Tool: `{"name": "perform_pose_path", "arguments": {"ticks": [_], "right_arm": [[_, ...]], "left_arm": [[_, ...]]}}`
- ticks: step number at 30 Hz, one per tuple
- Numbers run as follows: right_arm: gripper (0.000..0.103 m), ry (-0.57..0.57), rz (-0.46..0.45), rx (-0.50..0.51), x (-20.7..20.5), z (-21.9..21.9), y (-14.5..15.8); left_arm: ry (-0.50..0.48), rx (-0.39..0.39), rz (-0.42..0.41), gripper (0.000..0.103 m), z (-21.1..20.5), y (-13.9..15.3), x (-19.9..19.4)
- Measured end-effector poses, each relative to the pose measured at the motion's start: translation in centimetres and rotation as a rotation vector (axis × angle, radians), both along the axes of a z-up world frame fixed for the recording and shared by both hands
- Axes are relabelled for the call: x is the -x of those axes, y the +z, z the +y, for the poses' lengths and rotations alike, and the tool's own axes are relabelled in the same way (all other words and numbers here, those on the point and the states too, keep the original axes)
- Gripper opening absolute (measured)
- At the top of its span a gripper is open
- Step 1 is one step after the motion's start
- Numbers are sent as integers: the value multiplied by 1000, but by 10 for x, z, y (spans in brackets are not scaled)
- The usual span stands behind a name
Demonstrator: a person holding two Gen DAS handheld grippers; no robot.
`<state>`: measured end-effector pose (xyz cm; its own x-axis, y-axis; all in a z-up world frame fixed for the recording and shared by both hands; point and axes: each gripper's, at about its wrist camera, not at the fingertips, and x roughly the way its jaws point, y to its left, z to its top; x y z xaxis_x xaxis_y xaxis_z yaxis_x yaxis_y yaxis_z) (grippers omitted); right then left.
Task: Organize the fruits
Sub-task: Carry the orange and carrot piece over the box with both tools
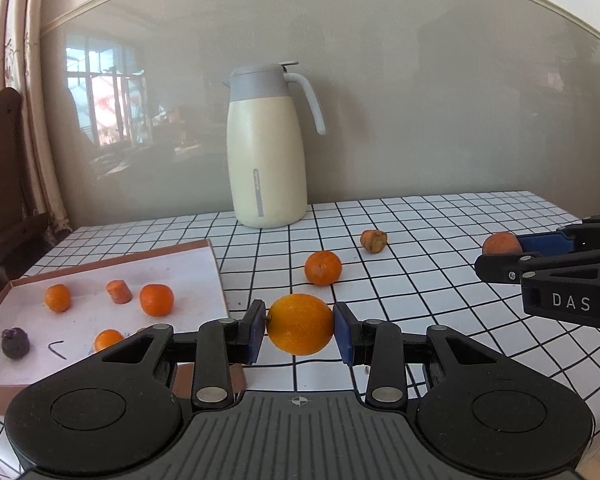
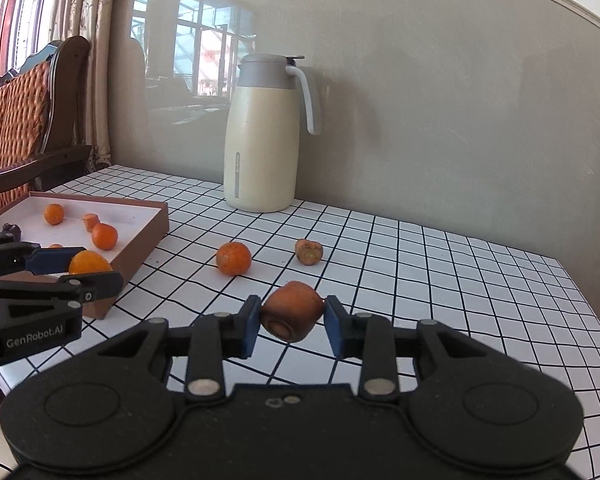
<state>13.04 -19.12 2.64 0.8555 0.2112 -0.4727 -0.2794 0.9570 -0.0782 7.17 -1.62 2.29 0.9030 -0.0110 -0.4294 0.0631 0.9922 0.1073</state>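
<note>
Pinching an orange [image 1: 300,324] in left gripper [image 1: 300,330] jaws, right gripper [image 2: 292,320] jaws clamping a carrot stub [image 2: 292,315] whose cut end shows only in right view.

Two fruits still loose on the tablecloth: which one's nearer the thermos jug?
The shrivelled brownish fruit; it lies closer to the jug than the round orange tangerine.

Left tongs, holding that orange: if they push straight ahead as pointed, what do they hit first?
Probably the loose tangerine on the checked table: it sits just beyond the left tongs and their orange, slightly right of centre. Depth is unclear, so they might skim past and reach the cream jug at the wall.
</note>
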Motion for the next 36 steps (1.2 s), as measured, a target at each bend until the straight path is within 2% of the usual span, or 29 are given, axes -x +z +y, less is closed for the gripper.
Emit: {"name": "perform_pose_path", "arguments": {"ticks": [9, 24, 36], "right_arm": [[26, 84, -25, -8, 24, 32, 8], [26, 247, -45, -26, 42, 100, 10], [26, 337, -81, -31, 24, 149, 24]], "left_arm": [[72, 2, -12, 37, 37, 4, 31], [205, -10, -50, 37, 101, 13, 76], [344, -14, -84, 37, 171, 25, 73]]}}
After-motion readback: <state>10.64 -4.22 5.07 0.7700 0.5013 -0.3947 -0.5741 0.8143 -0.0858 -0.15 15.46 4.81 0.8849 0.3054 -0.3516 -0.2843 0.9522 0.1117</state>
